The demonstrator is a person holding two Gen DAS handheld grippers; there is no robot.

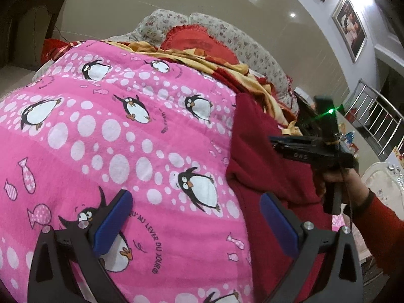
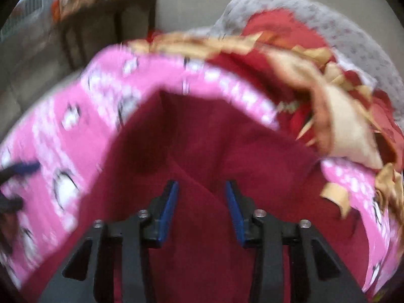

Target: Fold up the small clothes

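A dark red garment lies on a pink penguin-print blanket, at the right in the left wrist view. My left gripper is open and empty above the blanket, its right finger over the garment's left edge. The right gripper shows there too, held in a hand over the garment's far right side. In the blurred right wrist view the garment fills the centre with a fold line running down it. My right gripper is open just above the cloth, with nothing between the fingers.
A crumpled red and yellow cloth and a red cushion lie beyond the blanket against a floral grey sofa back. A dark cabinet stands at the far left. A metal railing is at the right.
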